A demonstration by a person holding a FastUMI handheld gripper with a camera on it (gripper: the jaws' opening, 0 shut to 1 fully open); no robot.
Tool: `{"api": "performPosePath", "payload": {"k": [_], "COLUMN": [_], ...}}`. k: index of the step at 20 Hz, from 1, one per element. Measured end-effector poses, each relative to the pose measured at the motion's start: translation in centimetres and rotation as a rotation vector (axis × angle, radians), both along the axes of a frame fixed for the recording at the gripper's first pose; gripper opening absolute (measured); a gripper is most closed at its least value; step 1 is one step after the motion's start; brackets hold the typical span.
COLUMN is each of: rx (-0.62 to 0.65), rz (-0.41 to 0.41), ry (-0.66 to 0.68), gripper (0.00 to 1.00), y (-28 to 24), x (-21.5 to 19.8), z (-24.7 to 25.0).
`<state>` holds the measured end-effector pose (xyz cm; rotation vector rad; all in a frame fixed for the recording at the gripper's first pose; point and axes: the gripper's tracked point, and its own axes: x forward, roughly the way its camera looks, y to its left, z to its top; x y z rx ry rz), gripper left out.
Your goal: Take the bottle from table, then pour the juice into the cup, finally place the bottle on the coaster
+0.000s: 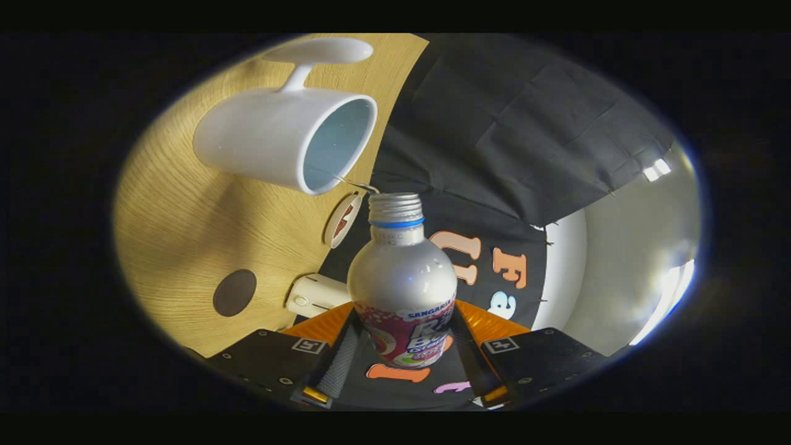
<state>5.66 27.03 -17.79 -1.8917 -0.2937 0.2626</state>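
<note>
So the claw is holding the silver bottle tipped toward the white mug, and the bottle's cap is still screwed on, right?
Not quite: in the gripper view the silver metal bottle, held in the claw, has its cap off, its threaded neck bare, tipped toward the white ceramic mug.

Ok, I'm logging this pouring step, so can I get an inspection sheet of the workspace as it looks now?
Surface: wooden table, light grain, seen tilted.
Job's things: silver juice bottle, cap off, mouth tipped at the rim of the white mug; thin stream at the rim; dark round coaster lies bare.
Clutter: white cylinder and a round disc at the table's edge.
Grippers: gripper shut on the bottle's lower body.
Cables: nothing seen.
Surroundings: black cloth wall, white wall beyond it.
</note>
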Motion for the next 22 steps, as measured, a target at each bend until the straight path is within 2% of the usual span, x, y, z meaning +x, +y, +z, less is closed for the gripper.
{"api": "performPosePath", "payload": {"k": [22], "rx": [-0.101], "rz": [0.095], "ry": [-0.043], "gripper": [0.77], "y": [1.8], "x": [0.3], "z": [1.8]}}
